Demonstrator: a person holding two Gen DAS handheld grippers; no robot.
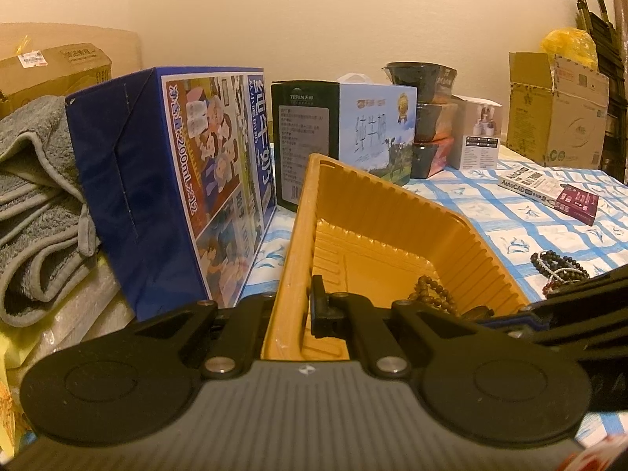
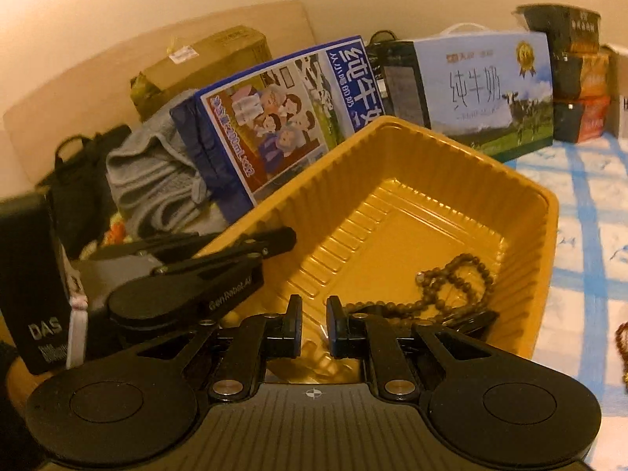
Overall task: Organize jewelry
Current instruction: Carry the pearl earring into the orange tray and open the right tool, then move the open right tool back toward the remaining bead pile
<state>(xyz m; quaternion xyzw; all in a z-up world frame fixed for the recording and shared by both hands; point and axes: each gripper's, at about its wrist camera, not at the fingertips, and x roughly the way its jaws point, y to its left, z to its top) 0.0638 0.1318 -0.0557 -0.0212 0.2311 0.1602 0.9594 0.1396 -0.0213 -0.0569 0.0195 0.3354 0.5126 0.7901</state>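
Yellow ribbed plastic tray (image 2: 522, 212), rectangular, tilted with its left edge raised off the blue-checked tablecloth. Inside, near the lower right corner, a brown wooden bead strand (image 2: 459, 286), loosely coiled on the tray floor. Outside, to the right on the cloth, a small heap of dark bead bracelets (image 1: 559, 269), perhaps with one reddish, partly hidden.

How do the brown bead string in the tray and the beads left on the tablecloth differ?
The brown bead string lies inside the yellow tray; the dark bead bracelets lie outside it on the checked tablecloth. The first is brown throughout; the second are mostly black, with pale and reddish strands. Both are loosely heaped round beads.
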